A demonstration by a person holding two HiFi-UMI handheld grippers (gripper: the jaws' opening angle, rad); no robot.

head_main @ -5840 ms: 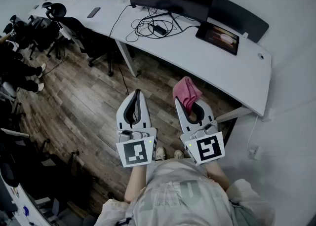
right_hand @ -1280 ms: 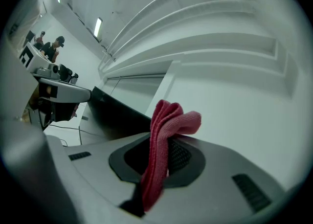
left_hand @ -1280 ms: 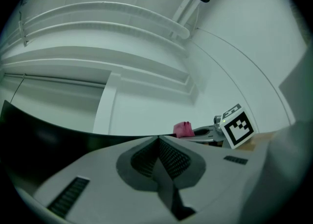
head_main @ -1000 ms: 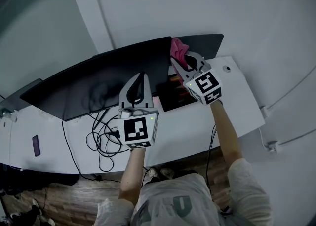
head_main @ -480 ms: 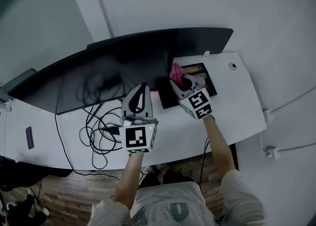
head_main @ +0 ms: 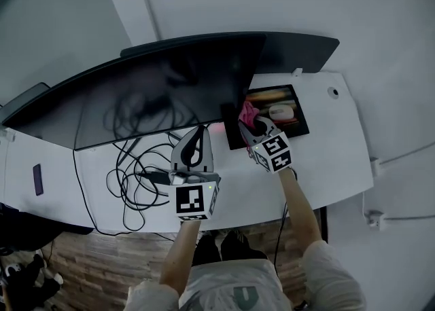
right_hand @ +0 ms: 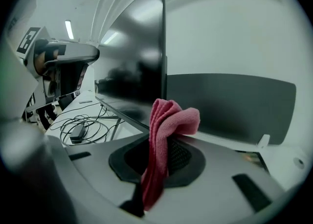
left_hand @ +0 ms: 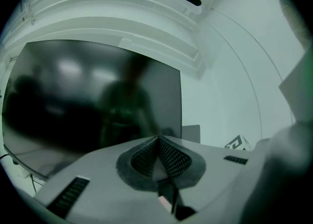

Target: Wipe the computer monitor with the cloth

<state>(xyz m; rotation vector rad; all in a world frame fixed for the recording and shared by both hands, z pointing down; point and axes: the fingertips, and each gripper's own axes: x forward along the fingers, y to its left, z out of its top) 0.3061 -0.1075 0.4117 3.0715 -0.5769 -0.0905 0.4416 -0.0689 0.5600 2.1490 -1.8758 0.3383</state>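
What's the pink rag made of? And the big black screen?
The pink rag looks like soft, fuzzy fabric, maybe microfibre: it folds and droops. The black screen looks like smooth, glossy glass or plastic: bright reflections show on it.

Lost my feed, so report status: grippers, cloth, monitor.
Left gripper shut, empty. Right gripper shut on pink cloth, near right edge of monitor. Tablet below, cables on desk; nothing blocking screen.

One monitor (head_main: 156,99), one cloth (head_main: 245,110) — two grippers (head_main: 198,130) (head_main: 250,125).

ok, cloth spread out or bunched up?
Bunched: the cloth is a folded wad pinched in the right gripper, its end flopped over.
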